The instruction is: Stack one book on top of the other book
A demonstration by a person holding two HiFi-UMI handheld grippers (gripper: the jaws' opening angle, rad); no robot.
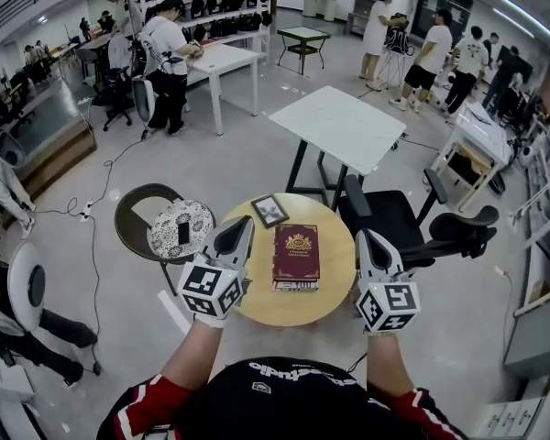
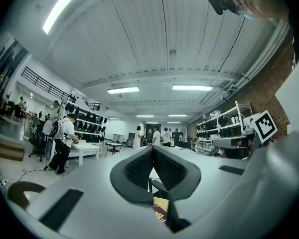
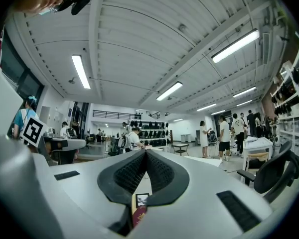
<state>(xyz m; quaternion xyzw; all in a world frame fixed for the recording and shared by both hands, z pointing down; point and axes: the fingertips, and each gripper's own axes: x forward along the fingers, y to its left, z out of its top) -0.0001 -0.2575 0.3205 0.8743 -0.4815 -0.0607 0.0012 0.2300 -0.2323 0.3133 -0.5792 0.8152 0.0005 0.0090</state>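
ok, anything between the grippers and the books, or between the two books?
Nothing visible. The left gripper and right gripper hover on either side of the red book, jaws shut and empty, with only bare table between. The small book lies just beyond it, nothing between them.

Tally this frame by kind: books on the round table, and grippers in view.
Books: 2, the maroon book and the small dark book
Grippers: 2, the left gripper and the right gripper, both with jaws shut
Total: 4
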